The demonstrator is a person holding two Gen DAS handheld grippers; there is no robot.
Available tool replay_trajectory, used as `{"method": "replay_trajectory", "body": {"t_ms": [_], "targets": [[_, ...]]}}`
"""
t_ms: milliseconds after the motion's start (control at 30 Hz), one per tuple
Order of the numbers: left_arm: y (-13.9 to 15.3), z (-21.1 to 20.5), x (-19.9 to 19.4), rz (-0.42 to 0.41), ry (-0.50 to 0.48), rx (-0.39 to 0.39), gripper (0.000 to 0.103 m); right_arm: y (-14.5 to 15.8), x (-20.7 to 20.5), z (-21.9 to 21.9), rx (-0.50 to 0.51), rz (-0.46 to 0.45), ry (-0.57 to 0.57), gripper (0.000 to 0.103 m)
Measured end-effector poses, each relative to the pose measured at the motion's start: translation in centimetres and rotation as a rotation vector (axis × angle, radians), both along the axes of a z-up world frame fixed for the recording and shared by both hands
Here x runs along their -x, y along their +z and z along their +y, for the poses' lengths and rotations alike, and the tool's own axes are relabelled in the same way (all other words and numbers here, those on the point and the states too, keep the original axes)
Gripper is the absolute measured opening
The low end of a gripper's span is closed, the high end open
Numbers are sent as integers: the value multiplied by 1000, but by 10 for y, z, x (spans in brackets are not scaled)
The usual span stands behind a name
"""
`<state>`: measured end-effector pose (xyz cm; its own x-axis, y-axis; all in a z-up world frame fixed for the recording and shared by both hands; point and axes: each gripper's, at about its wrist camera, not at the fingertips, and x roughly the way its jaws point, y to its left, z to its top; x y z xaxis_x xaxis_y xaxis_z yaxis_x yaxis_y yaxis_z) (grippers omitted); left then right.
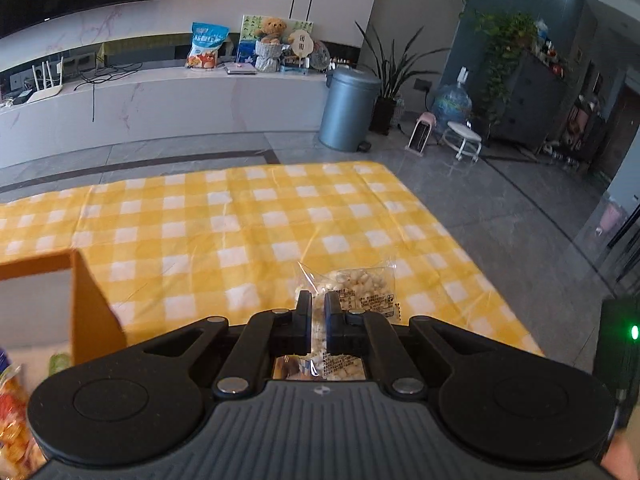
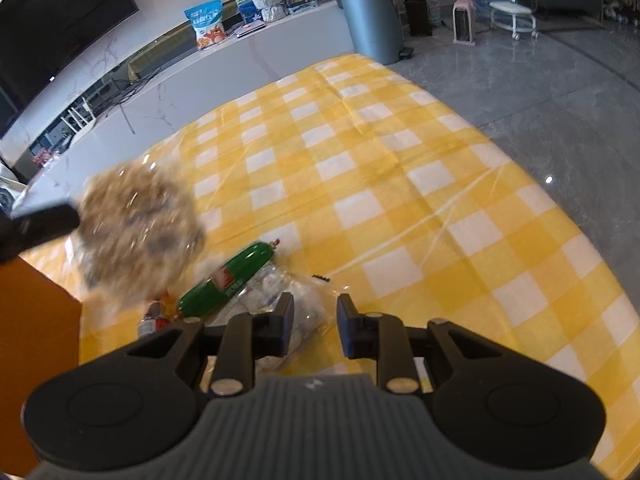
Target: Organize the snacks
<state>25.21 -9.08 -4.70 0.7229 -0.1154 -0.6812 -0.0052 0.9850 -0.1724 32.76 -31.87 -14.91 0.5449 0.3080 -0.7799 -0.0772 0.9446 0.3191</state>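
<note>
At the far left an orange cardboard box (image 1: 86,304) stands on the table, a crinkly orange snack bag (image 1: 14,420) just beside it at the frame's edge. The left gripper (image 1: 318,304) is clamped shut on a clear packet of pale puffed bits (image 1: 360,284), which is held off the yellow checked cloth (image 1: 240,216) with its long side running away from the fingers toward the table's far edge. Further right a green sausage stick (image 2: 228,274) lies slantwise, its tip pointing up toward the far right. The right gripper (image 2: 315,312) hangs with jaws partly apart over a crumpled clear wrapper (image 2: 280,292), not pinching it. Beyond the table sit a white TV bench (image 1: 168,96), a grey bin (image 1: 348,108) and grey floor tiles (image 1: 500,200).
</note>
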Motion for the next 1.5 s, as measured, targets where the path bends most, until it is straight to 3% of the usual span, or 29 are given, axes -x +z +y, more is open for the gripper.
{"method": "replay_trajectory", "body": {"t_ms": [200,333,600,700,833,867,1133,1333,1500], "targets": [[-11,8,18,33,64,-5,6,-3,3,-10,-143,79,-2,30],[-14,12,32,13,114,-4,6,-9,21,0,-188,153,65,33],[-17,13,48,5,154,3,6,-5,39,38,-42,109,200,35],[-17,15,52,4,161,9,6,-5,49,55,83,43,283,35],[-18,13,57,3,159,14,6,-6,53,65,176,-11,318,19],[-18,13,58,4,157,18,6,-7,53,64,175,-12,321,1],[-13,10,77,10,130,20,6,6,59,42,131,29,316,0],[-18,6,98,54,106,59,6,34,94,34,270,26,485,0],[-27,-7,111,99,72,58,6,38,113,22,432,43,622,0]]}}
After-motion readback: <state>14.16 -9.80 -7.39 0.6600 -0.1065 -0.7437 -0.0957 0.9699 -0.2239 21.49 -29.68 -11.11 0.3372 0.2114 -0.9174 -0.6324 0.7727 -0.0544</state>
